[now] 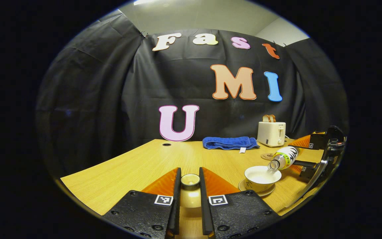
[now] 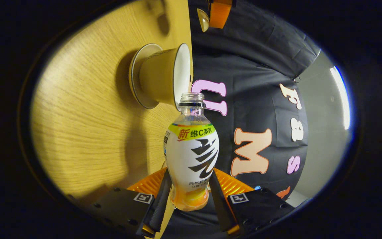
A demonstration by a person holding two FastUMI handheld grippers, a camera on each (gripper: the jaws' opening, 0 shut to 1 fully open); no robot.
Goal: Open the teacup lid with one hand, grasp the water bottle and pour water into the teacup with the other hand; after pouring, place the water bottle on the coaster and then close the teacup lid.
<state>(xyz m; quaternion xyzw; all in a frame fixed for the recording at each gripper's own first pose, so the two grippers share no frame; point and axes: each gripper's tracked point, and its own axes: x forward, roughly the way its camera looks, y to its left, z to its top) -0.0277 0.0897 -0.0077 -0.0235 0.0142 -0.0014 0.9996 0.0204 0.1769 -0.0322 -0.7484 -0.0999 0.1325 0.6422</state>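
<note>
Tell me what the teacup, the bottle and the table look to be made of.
Teacup: likely glazed ceramic, going by its glossy cream wall and smooth white inside.
Water bottle: clear plastic by the look of it, see-through at the neck, with a printed wrap label around the body.
Table: wood or wood-look laminate, with fine straight grain and a matte, even surface; which of the two I cannot tell.
</note>
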